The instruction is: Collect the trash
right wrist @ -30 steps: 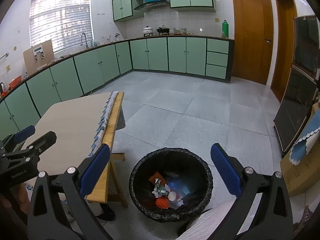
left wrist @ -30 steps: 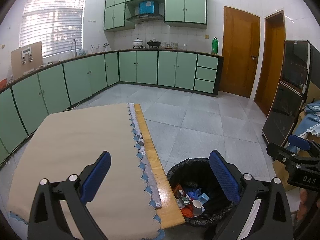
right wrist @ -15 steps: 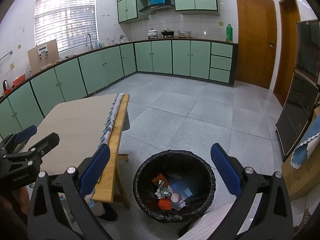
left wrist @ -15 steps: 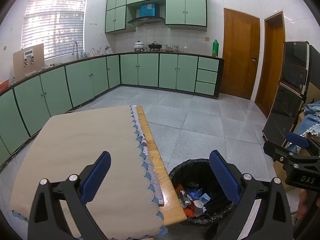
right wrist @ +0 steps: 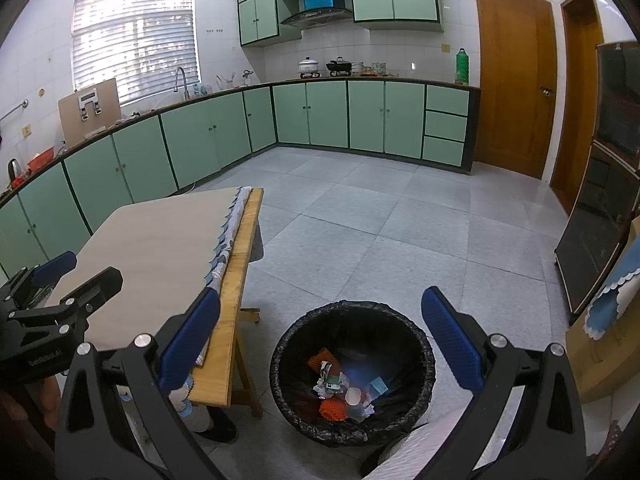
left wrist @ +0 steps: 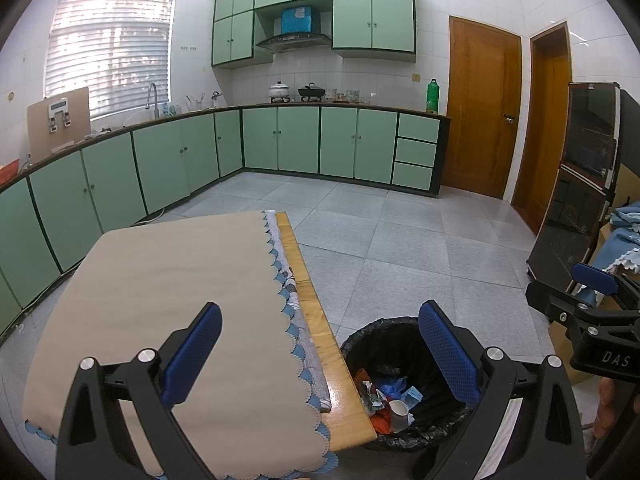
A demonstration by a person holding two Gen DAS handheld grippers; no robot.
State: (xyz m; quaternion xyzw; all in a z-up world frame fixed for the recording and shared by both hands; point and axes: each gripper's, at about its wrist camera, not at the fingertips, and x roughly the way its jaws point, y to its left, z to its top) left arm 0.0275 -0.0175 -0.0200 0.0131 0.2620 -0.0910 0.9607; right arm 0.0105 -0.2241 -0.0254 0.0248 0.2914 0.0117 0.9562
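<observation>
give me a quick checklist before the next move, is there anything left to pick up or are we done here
1. Left tongs free to grab: ok, open and holding nothing.
2. Right tongs free to grab: ok, open and holding nothing.
3. Trash bin in reach and lined: ok, black liner in place, standing on the floor beside the table.
4. Trash already in the bin: ok, a paper cup, orange scraps and wrappers lie at the bottom.
5. Trash left on the tablecloth: ok, none visible on it.
6. Trash on the floor behind or under the table: cannot tell, out of view.
</observation>
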